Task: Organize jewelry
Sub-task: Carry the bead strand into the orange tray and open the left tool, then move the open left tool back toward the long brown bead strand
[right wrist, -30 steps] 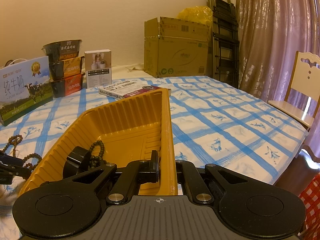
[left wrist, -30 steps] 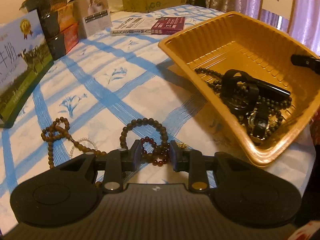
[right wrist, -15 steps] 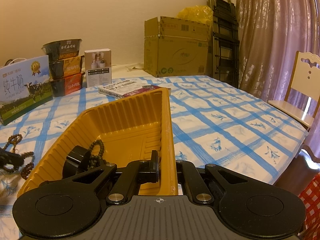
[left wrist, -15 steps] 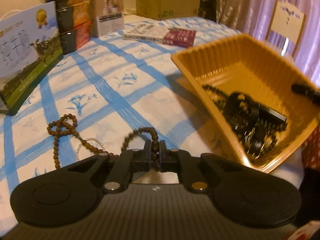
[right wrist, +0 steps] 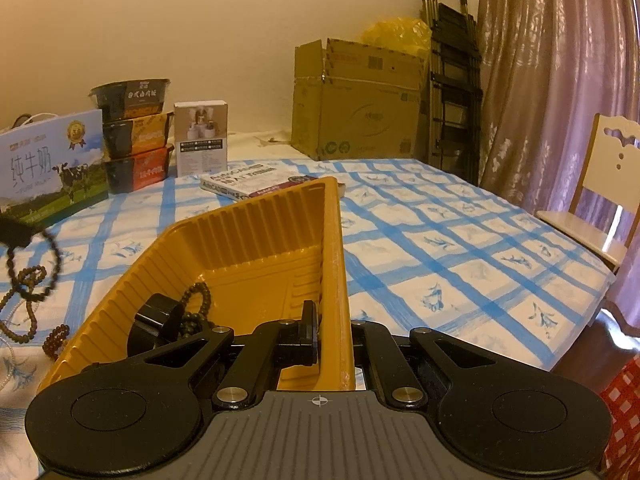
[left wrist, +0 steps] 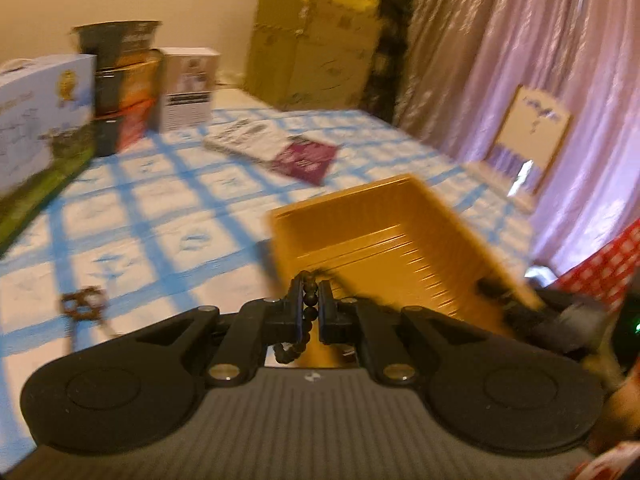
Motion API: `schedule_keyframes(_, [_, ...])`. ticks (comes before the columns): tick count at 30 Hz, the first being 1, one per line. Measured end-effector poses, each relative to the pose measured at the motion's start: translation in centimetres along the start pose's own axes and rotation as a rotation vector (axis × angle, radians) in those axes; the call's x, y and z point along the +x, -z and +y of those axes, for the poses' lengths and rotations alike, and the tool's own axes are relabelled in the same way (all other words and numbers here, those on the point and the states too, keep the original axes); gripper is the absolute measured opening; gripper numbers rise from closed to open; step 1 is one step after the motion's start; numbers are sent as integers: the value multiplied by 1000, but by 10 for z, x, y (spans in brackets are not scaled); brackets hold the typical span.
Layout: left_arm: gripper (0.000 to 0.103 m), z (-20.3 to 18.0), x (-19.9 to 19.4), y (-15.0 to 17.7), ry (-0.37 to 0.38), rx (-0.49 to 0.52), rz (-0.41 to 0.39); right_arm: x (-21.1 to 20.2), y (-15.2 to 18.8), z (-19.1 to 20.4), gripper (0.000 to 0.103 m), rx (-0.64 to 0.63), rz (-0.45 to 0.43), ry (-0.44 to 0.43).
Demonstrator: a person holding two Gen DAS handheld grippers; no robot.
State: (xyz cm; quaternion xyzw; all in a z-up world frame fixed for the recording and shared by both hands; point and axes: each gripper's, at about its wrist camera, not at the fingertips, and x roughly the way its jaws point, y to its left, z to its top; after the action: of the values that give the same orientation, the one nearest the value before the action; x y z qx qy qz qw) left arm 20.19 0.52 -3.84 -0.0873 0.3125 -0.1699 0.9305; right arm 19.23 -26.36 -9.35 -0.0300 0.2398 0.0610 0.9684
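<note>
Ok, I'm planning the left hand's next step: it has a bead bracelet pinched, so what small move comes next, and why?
Probably carry the bead bracelet right, over the yellow tray, before opening. The left gripper is shut on it, its loop dangling clear of the tablecloth, while the right gripper clamps the tray's rim steady.

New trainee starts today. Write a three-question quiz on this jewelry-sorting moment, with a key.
1. True or false: the left gripper is shut on the dark bead bracelet.
2. What does the right gripper clamp? A) the book B) the yellow tray's wall C) a chair
3. Fill in: more bead strands lie on the blue-checked ____.

Key: 1 true; 2 B; 3 tablecloth.
</note>
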Motion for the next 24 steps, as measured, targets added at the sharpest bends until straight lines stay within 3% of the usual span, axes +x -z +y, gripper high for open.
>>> schedule_keyframes(5, [6, -33, 22, -5, 106, -7, 3, 0, 0, -1, 4, 2, -1, -4])
schedule_keyframes(9, [6, -48, 48, -2, 165, -36, 51, 0, 1, -1, 4, 6, -2, -7])
schedule_keyframes(15, [5, -58, 70, 5, 184, -64, 90, 0, 0, -1, 4, 8, -3, -9])
schedule_keyframes(17, [8, -59, 72, 5, 181, -70, 91, 1, 0, -1, 4, 9, -2, -9])
schedule_keyframes(21, [24, -56, 64, 1, 181, -98, 63, 1, 0, -1, 4, 12, 0, -8])
schedule_keyframes(24, [27, -48, 53, -4, 163, -115, 33, 1, 0, -1, 4, 13, 1, -8])
